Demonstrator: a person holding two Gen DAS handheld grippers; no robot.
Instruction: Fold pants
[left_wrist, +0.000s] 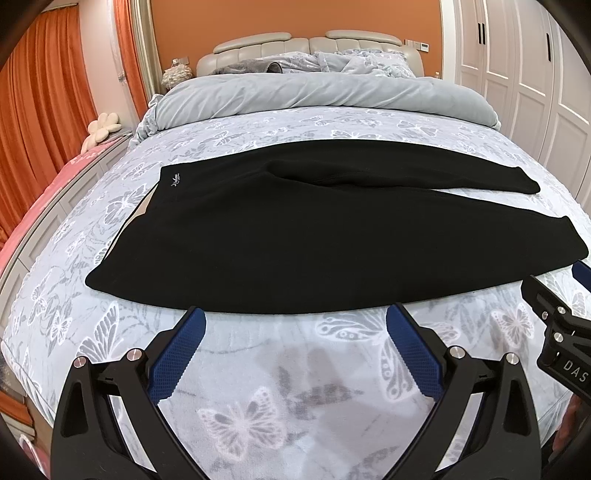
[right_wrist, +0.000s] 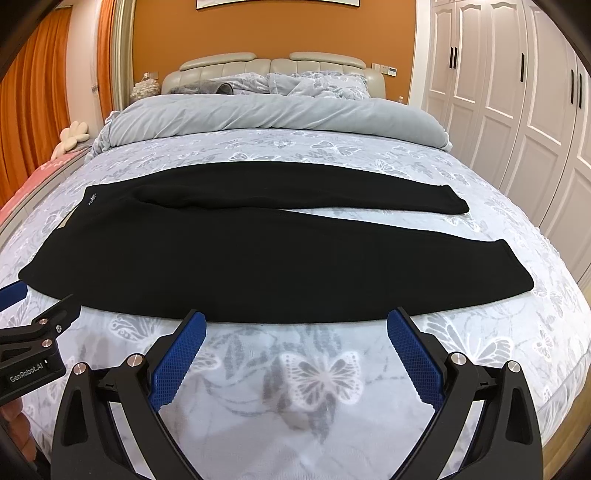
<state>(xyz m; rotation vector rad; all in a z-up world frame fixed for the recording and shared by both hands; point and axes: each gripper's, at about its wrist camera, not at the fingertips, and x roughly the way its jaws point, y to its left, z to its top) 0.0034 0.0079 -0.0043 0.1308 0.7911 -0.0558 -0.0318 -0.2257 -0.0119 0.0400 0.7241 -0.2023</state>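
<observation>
Nearest, both grippers hang spread wide and empty: the left gripper and right gripper sit just short of the pants' near edge, likely lined up to pinch it. The black pants lie flat across the bed, waistband left, legs right and slightly parted. Beyond them, a rolled duvet leaves folding room.

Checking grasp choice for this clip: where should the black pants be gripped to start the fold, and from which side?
Probably along the near edge of the black pants, which lie flat across the bed, waistband left, legs right. The left gripper and right gripper, jaws open, already face that edge from the foot of the bed; pinch it and carry the near leg onto the far one.
</observation>
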